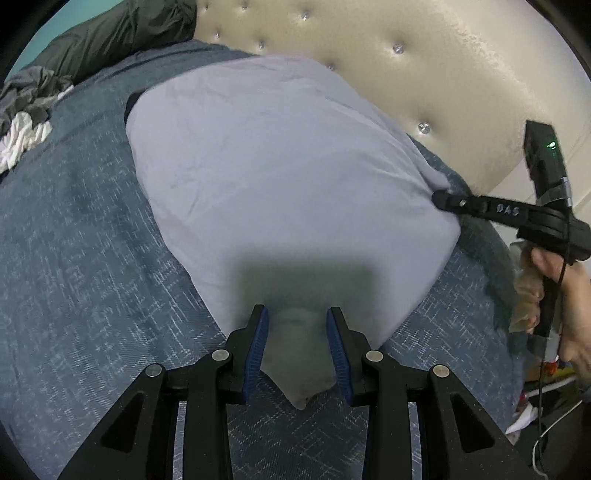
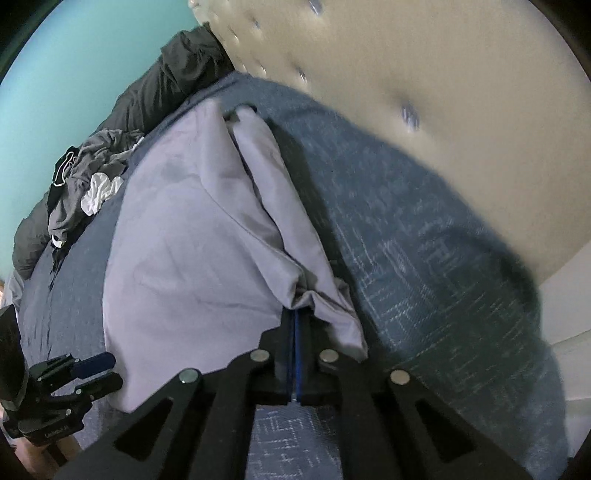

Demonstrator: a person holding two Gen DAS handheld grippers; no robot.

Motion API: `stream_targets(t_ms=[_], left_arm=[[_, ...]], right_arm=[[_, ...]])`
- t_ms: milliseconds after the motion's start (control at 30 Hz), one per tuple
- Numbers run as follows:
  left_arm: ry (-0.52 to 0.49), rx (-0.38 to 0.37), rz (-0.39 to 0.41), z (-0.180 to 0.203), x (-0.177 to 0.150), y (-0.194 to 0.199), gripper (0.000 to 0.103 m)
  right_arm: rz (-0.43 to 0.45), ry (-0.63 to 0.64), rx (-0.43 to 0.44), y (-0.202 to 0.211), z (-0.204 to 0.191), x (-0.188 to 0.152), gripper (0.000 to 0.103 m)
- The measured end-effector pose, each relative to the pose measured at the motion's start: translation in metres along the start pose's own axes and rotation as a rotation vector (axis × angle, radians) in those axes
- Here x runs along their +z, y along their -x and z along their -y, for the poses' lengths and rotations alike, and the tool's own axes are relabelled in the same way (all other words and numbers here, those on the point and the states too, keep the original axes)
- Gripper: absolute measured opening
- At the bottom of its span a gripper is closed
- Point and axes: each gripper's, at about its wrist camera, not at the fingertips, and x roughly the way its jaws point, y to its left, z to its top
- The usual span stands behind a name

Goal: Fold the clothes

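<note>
Left wrist fisheye looks across a bed [image 1: 74, 258] under a blue woven cover, with a cream tufted headboard [image 1: 424, 74] behind. No container shows in either view; the bed alone carries the clothes.

Spread on the cover lies the lavender garment [image 1: 277, 166], a broad, thin panel with soft creases. From how it drapes and puckers, I judge it light, limp and not at all fragile; it will sag and slide wherever it is not held, so the firm places to take it are corners and hemmed edges, not the middle. In the right wrist view the garment [image 2: 184, 258] has one long edge turned over into a narrow strip along its far side, which would suit either a fold under way or a garment merely lying rumpled.

Further off, a dark bundle [image 1: 122, 33] sits by the headboard, and a heap of grey and white clothes [image 1: 26, 110] lies near the bed's edge.

Nearest the camera, the left hand-held gripper [image 1: 297, 354] stands with its blue pads apart, a pointed corner of the garment lying between them, unpinched. The right hand-held gripper [image 2: 295, 354] has its pads pressed together on a bunched bit of the garment's edge; a hand [image 1: 554, 295] holds its handle.
</note>
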Motion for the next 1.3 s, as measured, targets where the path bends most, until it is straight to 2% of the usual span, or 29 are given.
stream_targets(t_ms=[200, 400, 533, 800, 1000, 1300], left_arm=[[0.016, 0.004, 0.0, -0.001, -0.007, -0.003, 0.036], [0.012, 0.016, -0.009, 0.002, -0.007, -0.003, 0.036], [0.023, 0.022, -0.005, 0.004, -0.004, 0.007, 0.036], [0.03, 0.001, 0.035, 0.02, -0.001, 0.043, 0.035], [0.052, -0.031, 0.075, 0.028, -0.003, 0.076, 0.035], [0.04, -0.003, 0.139, 0.038, -0.001, 0.134, 0.036]], right_arm=[[0.031, 0.004, -0.034, 0.014, -0.002, 0.001, 0.0], [0.017, -0.046, -0.032, -0.002, 0.005, -0.006, 0.0], [0.031, -0.054, -0.046, 0.006, -0.001, -0.003, 0.0], [0.129, -0.024, -0.048, 0.055, -0.02, -0.006, 0.0], [0.167, -0.003, -0.045, 0.086, -0.042, -0.008, 0.0], [0.215, 0.018, -0.031, 0.133, -0.079, -0.01, 0.0]])
